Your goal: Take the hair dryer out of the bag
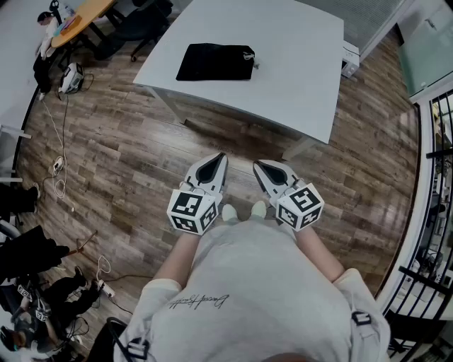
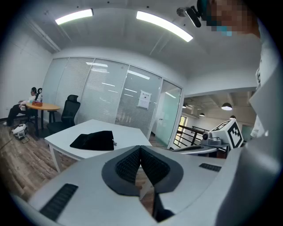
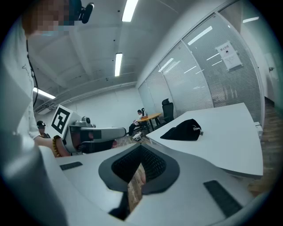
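Note:
A black fabric bag point(image 1: 215, 62) lies flat on the white table point(image 1: 297, 63), well ahead of me; no hair dryer shows outside it. The same bag point(image 2: 93, 141) appears in the left gripper view, and the bag point(image 3: 182, 130) also in the right gripper view, far off. My left gripper point(image 1: 220, 158) and right gripper point(image 1: 257, 166) hang side by side in front of my body, over the wooden floor, short of the table. Both are shut with nothing between their jaws.
The table's near edge point(image 1: 233, 113) and its legs stand between me and the bag. Cables point(image 1: 60, 170) trail over the floor at left. A round wooden table point(image 1: 74, 18) with a seated person is far left. A black railing point(image 1: 432, 205) runs along the right.

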The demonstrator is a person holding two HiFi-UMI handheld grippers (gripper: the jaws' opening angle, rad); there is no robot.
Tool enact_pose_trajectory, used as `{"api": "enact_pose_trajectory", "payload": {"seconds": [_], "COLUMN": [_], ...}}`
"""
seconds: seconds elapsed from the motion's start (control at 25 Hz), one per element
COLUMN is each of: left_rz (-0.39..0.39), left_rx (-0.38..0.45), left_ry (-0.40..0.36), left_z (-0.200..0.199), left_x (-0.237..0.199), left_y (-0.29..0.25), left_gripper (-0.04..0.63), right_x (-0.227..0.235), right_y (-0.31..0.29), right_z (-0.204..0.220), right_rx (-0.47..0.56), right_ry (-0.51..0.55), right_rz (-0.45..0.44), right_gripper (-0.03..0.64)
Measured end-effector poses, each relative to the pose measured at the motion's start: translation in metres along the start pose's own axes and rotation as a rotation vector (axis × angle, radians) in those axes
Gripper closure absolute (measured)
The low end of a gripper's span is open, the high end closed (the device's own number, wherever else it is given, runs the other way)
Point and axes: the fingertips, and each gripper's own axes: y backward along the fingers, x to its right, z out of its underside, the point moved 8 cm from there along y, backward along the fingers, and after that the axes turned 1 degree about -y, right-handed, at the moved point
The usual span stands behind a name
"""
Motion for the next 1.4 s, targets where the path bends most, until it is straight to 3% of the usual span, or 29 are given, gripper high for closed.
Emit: {"api": "enact_pose_trajectory", "payload": {"seconds": [0.48, 0.8, 1.4], "left_rz": [0.011, 0.039, 0.009], "left_rx": [0.002, 0.004, 0.025], "left_ry": [-0.009, -0.009, 0.007], "left_z": [-0.002, 0.002, 0.003], "left_x": [-0.017, -0.031, -0.074], "left_y": [0.007, 0.018, 0.042], "left_gripper": [0.583, 0.583, 0.583], "right_x": [-0.007, -0.03, -0.04], "right_y": [-0.014, -0.026, -0.059], "right_z": [-0.004, -0.007, -0.007], "right_rx": [0.018, 0.042, 0.012], "right_ry": [-0.022, 0.043, 0.024], "right_rz": [0.013, 0.012, -0.002], "right_gripper": [0.601, 0.601, 0.601]}}
